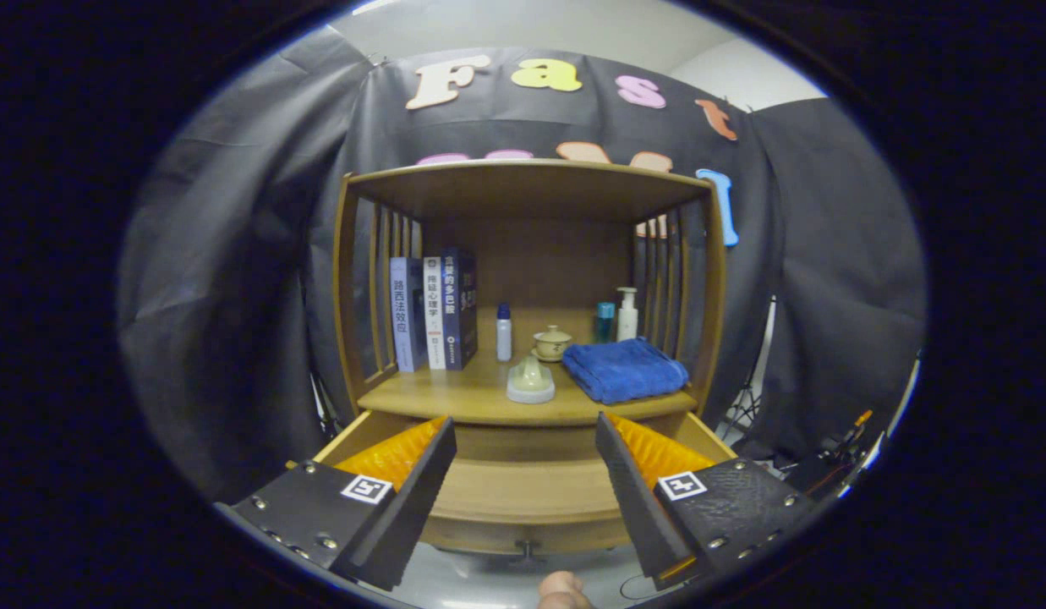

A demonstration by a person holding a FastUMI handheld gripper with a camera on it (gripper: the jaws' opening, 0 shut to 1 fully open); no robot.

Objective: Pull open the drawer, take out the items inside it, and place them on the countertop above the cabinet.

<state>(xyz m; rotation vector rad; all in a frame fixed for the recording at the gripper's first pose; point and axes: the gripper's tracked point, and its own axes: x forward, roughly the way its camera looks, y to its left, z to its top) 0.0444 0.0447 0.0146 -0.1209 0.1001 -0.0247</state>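
The gripper (pixel 525 431) is spread wide, its two black fingers (pixel 421 482) far apart with nothing between them and nothing touched. Orange padding shows behind each finger, and each carries a square marker on top. At the very bottom, below the fingers, a fingertip (pixel 563 590) of the person pokes into sight.

Just under and between the fingers lies the drawer (pixel 523 491), pulled open toward the gripper. Its front panel sits nearest, with a small knob (pixel 528 554) on its outer face. The fingers cover both sides of the drawer; the bare wooden bottom shows in the gap, and no item can be made out there.

Beyond the fingers is the countertop (pixel 455 397) of the cabinet. A pale lidded dish (pixel 531 382) stands near its front edge, with a folded blue towel (pixel 624 370) just to the right. Farther back are a small tea cup (pixel 552 342), a white bottle (pixel 504 332) with a blue cap, a teal bottle (pixel 605 321) and a white pump bottle (pixel 627 315). Books (pixel 434 313) stand upright at the left, against the slatted side.
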